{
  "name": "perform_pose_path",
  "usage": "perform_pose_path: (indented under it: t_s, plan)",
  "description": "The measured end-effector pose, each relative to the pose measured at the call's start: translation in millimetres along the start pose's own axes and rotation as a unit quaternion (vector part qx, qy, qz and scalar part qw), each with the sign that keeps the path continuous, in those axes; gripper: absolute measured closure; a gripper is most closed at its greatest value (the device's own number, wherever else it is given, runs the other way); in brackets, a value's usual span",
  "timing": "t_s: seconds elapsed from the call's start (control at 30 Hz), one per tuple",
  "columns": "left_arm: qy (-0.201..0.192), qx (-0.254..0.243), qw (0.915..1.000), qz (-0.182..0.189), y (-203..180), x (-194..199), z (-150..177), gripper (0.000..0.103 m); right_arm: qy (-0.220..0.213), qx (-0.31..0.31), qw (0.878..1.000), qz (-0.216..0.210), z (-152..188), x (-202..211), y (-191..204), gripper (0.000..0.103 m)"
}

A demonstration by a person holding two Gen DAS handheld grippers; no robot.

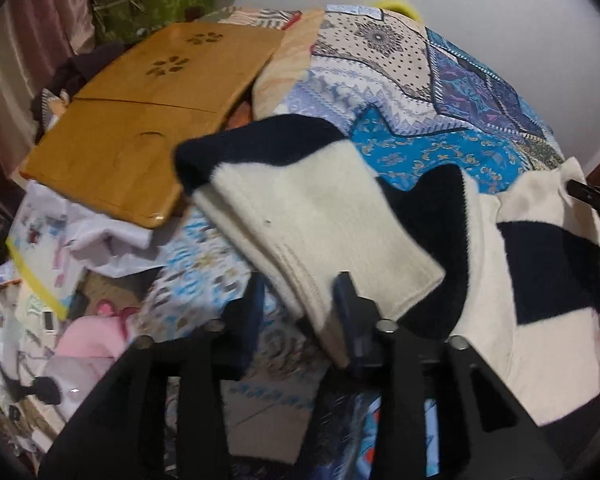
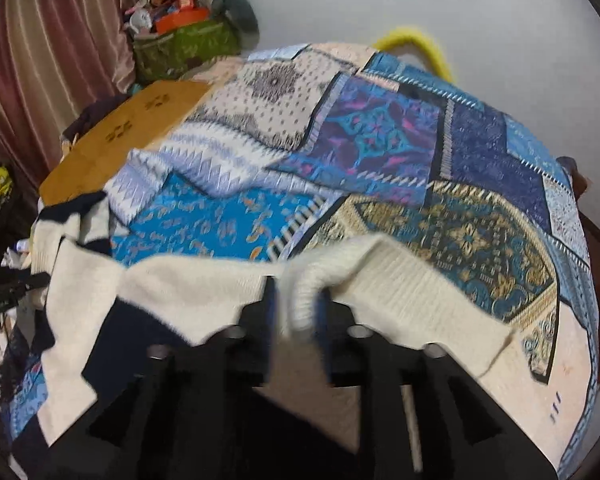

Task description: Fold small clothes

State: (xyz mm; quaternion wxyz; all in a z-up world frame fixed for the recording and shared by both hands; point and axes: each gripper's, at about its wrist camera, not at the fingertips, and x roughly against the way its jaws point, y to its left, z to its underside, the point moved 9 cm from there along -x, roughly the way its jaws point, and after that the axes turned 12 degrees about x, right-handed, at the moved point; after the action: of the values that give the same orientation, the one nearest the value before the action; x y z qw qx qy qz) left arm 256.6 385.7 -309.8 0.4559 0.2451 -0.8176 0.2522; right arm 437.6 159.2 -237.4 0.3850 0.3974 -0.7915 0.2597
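Now our left gripper (image 1: 300, 304) sits clamped on the sleeve (image 1: 320, 220), which runs from the fingers toward the upper left, while our right gripper (image 2: 296, 304) pinches a bunched fold of the sweater (image 2: 400, 292). Beyond the fingers the sweater stretches sideways across the quilt (image 2: 380, 140), low in the frame, each hand holding its own end.

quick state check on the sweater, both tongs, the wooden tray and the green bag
sweater: sleeve folded across the body, on the bedspread
left tongs: shut on sweater cuff
right tongs: shut on bunched cream sweater edge
wooden tray: lying flat, nothing on it
green bag: open, stuffed full
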Motion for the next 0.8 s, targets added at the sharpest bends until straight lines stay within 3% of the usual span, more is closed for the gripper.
perform_pose_path:
  t_s: [0.1,0.3,0.53,0.6,0.67,0.73,0.8]
  plan:
    - [-0.021,-0.03,0.9992,-0.017,0,13,5,0.054,-0.008,0.007,1.0,0.007,10,16,2,0.06]
    - [-0.049,-0.106,0.993,-0.019,-26,25,15,0.042,-0.023,-0.011,1.0,-0.007,31,56,1,0.049]
    - [-0.02,-0.143,0.9885,-0.047,-39,-18,19,0.042,-0.028,-0.025,0.999,-0.004,62,88,2,0.043]
    - [-0.031,-0.159,0.9854,-0.055,-43,-25,21,0.043,-0.026,-0.022,0.999,0.004,71,92,1,0.042]
    - [-0.038,-0.175,0.982,-0.062,-47,-28,22,0.053,-0.023,-0.025,0.999,0.009,81,95,0,0.042]
    - [-0.033,-0.178,0.9813,-0.064,-50,-31,23,0.081,-0.024,-0.031,0.999,0.009,91,98,-2,0.042]
    - [-0.024,-0.165,0.9841,-0.06,-48,-30,21,0.087,-0.024,-0.041,0.999,0.008,99,99,-4,0.042]
